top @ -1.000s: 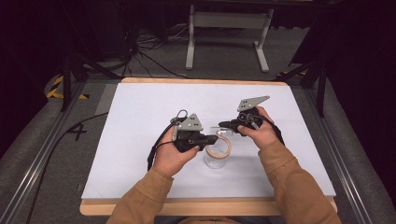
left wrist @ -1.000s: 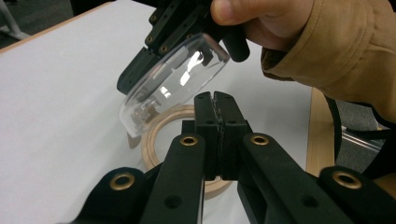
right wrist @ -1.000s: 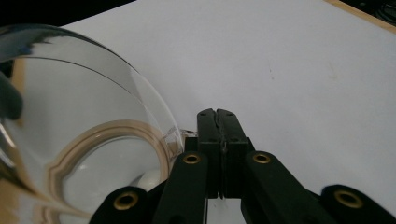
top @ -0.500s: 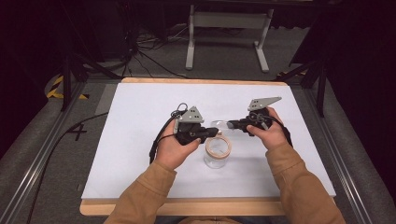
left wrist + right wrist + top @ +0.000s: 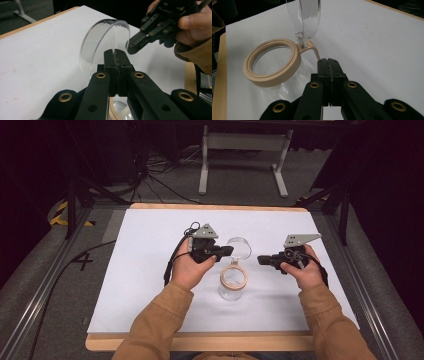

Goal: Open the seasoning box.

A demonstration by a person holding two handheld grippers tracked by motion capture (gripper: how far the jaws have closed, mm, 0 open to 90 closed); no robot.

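A clear glass jar [image 5: 232, 289] with a tan rim ring [image 5: 234, 276] stands on the white table [image 5: 145, 255]. Its clear hinged lid [image 5: 240, 247] is swung open and stands upright behind the mouth. My left gripper [image 5: 229, 251] is shut, its tips just left of the lid. In the left gripper view the shut jaws [image 5: 115, 51] point at the lid's face [image 5: 100, 40], above the jar's mouth. My right gripper [image 5: 260, 260] is shut and empty, to the right of the jar. Its tips [image 5: 328, 60] sit near the ring's hinge tab [image 5: 313, 50].
A black cable [image 5: 169, 265] trails from the left gripper over the table. The table's wooden front edge [image 5: 200, 341] runs along the bottom. Beyond the far edge stand a metal frame [image 5: 242, 150] and floor cables [image 5: 150, 175].
The lid has swung open and now stands upright. My right gripper has drawn away to the right of the jar. The left gripper has shifted slightly toward the lid.
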